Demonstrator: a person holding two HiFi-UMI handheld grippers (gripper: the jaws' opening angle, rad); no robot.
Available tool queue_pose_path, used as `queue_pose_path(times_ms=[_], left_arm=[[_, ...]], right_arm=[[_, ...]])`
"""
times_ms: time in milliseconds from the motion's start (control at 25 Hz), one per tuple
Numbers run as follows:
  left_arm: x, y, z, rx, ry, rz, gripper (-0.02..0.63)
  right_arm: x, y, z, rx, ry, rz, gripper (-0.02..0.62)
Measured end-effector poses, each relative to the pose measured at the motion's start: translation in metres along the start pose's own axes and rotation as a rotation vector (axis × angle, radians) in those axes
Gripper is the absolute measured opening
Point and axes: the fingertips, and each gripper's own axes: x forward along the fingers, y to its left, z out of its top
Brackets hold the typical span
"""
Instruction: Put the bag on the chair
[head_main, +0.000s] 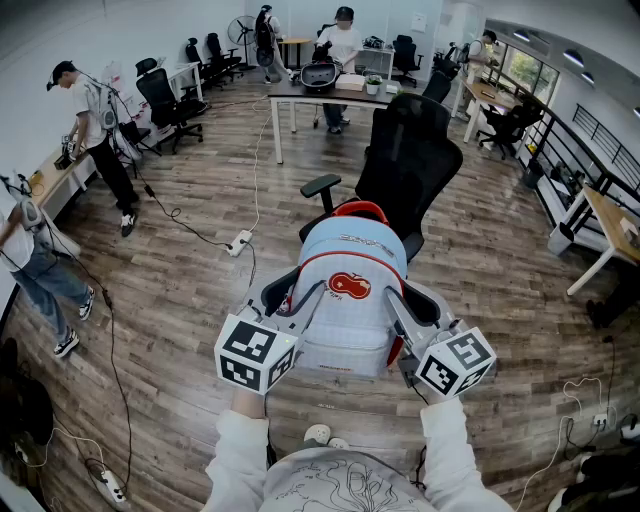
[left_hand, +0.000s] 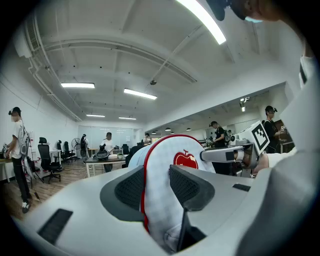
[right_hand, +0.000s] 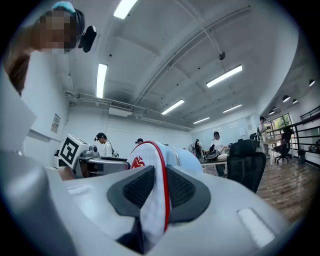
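bag (head_main: 350, 290) clamped on both sides by left gripper (left_hand: 159, 185) and right gripper (right_hand: 152, 187), over chair (head_main: 412, 165); setting down and release apparently outstanding.

A pale-blue cloth backpack (head_main: 350, 290), matt with red piping, is seen at 6 o'clock of the black mesh-backed office chair (head_main: 410, 165). The brown wood-plank floor (head_main: 200, 300) shines faintly, and the smooth grey plastic left gripper (left_hand: 156, 180) carries dimpled black pads (left_hand: 131, 187).
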Motion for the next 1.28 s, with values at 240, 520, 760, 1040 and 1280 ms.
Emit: queue_pose_path(times_ms=[240,520,760,1040,1280], left_arm=[[0.000,0.006,-0.001,-0.004,0.002,0.000,0.163],[0.005,0.022,-0.003,-0.008,0.004,-0.003,0.163],[0.012,0.039,-0.005,-0.007,0.004,-0.014,0.163],[0.026,0.050,-0.011,0.004,0.006,-0.043,0.163],[0.043,0.066,-0.023,-0.021,0.030,-0.052,0.163]], right_arm=[[0.006,0.001,0.000,-0.001,0.003,0.000,0.086],[0.022,-0.002,-0.004,0.014,0.009,-0.005,0.092],[0.040,-0.003,-0.006,0.012,0.011,-0.009,0.092],[0.050,-0.012,-0.015,0.016,0.010,-0.038,0.092],[0.069,-0.024,-0.026,0.019,0.046,-0.039,0.092]])
